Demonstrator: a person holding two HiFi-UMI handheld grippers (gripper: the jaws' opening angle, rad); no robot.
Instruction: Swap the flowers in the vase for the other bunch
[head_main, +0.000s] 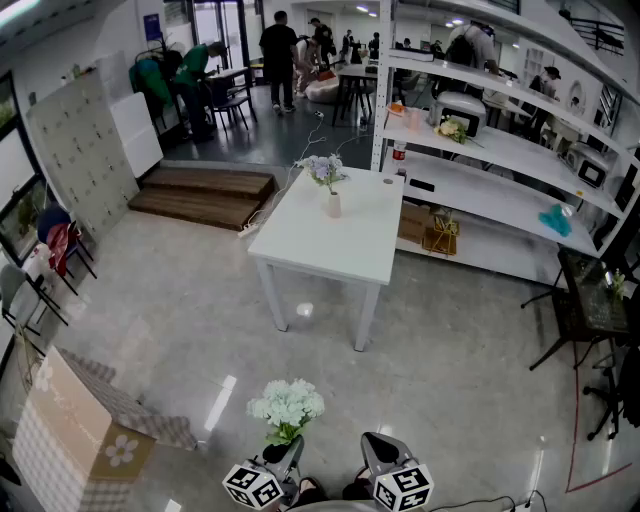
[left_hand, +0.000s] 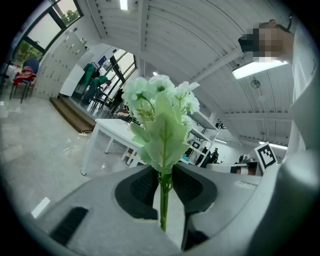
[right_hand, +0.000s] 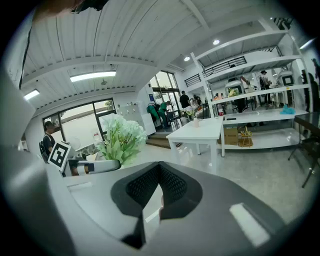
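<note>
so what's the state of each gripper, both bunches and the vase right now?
white bunch: upright, stem clamped in left gripper, far from the table
left gripper: shut on white bunch
right gripper: shut, empty
vase: upright on table, not yet emptied
lilac bunch: in vase

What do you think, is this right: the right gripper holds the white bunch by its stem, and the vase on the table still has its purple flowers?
Not quite. The left gripper holds the white bunch by its stem, as the left gripper view shows; the right gripper is shut and empty. The vase on the table still has its purple flowers.
</note>
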